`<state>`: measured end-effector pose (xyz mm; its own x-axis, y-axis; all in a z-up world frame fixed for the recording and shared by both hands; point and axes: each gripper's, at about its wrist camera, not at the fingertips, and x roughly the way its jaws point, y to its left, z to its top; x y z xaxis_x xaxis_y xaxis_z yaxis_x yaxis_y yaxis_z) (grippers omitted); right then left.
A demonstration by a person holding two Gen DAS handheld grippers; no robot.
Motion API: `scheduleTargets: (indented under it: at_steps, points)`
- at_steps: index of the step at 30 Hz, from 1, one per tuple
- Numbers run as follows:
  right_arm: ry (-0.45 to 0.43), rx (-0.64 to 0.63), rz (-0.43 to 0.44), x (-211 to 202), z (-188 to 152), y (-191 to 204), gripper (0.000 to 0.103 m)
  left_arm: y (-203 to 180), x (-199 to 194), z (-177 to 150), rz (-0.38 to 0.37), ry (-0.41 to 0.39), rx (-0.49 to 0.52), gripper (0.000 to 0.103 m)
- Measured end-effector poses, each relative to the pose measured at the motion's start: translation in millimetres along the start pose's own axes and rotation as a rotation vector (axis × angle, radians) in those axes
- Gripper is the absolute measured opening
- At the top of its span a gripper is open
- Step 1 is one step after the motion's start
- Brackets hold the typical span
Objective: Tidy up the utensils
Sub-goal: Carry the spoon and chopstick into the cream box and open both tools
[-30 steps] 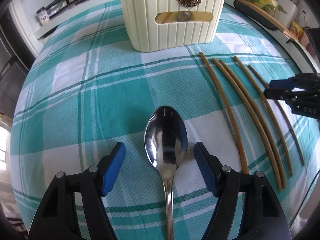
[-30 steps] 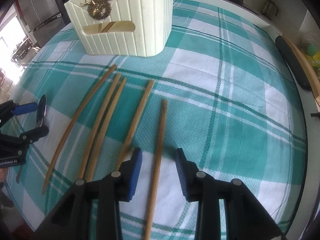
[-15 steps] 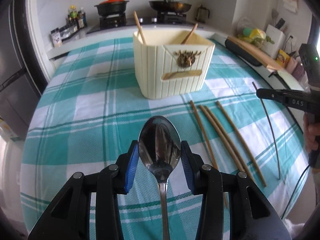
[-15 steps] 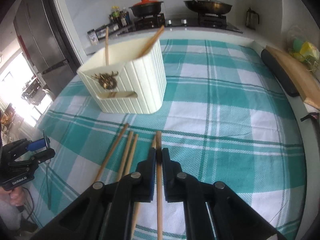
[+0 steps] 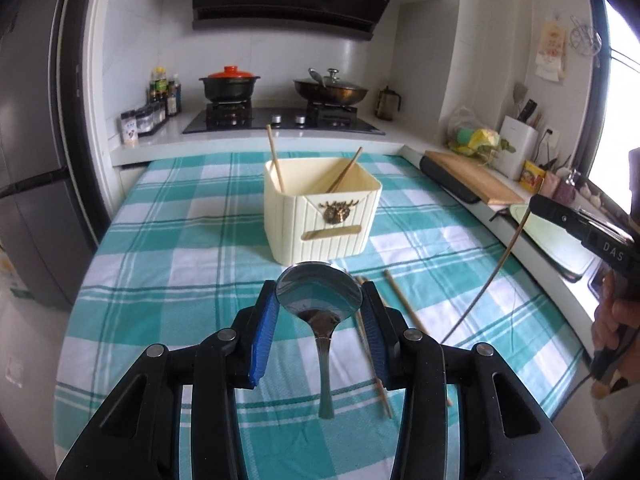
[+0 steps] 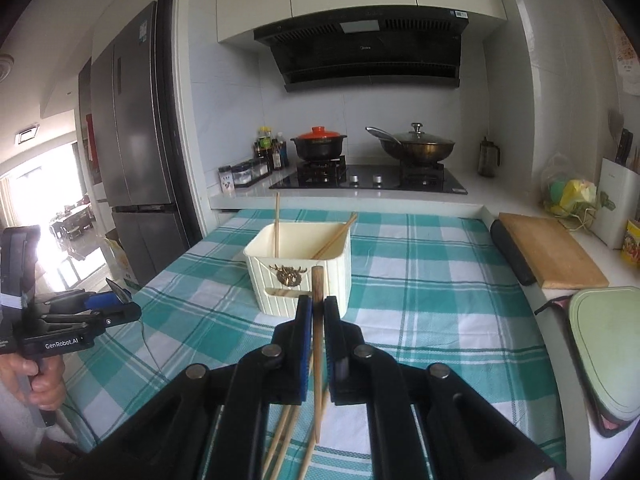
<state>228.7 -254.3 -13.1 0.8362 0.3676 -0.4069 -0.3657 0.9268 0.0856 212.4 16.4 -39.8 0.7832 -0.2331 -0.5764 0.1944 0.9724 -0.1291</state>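
My left gripper (image 5: 319, 308) is shut on a steel spoon (image 5: 320, 300), bowl between the pads, handle hanging down above the checked cloth. My right gripper (image 6: 318, 312) is shut on a wooden chopstick (image 6: 318, 344), held above the table; it also shows in the left wrist view (image 5: 488, 276). A cream utensil holder (image 5: 320, 216) stands mid-table with chopsticks leaning inside (image 5: 344, 174); it also shows in the right wrist view (image 6: 298, 268). Loose chopsticks (image 5: 370, 344) lie on the cloth between the grippers (image 6: 286, 436).
The table carries a teal checked cloth (image 5: 180, 264). Behind it is a stove with a red-lidded pot (image 5: 229, 86) and a pan (image 5: 331, 90). A cutting board (image 5: 472, 178) lies at the right; a fridge (image 6: 132, 140) stands at the left.
Both grippers rose well above the table, the left with the spoon, the right with one chopstick. A second ago both were open over those items; they closed half a second ago.
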Motion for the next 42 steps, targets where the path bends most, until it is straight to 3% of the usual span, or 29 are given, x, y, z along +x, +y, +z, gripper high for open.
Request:
scheduleTargets:
  at_steps: [14, 21, 28, 31, 35, 42]
  points:
    - [-0.042, -0.019, 0.029, 12, 42, 9, 0.006, 13, -8, 45, -0.044, -0.019, -0.052, 0.042]
    - [-0.087, -0.043, 0.028, 34, 104, 5, 0.006, 19, -9, 117, -0.067, -0.089, -0.05, 0.042]
    - [-0.163, -0.067, 0.039, 69, 174, 8, 0.006, 27, 17, 201, -0.025, -0.182, -0.077, 0.042]
    - [-0.142, -0.084, 0.047, 99, 186, 12, 0.006, 29, 48, 222, 0.034, -0.185, -0.083, 0.042]
    - [-0.056, -0.077, 0.068, 148, 179, 9, 0.006, 35, 101, 227, 0.065, -0.119, -0.1, 0.042]
    - [0.25, 0.046, 0.094, 247, 135, -15, 0.006, 43, 189, 200, 0.068, 0.078, -0.132, 0.042]
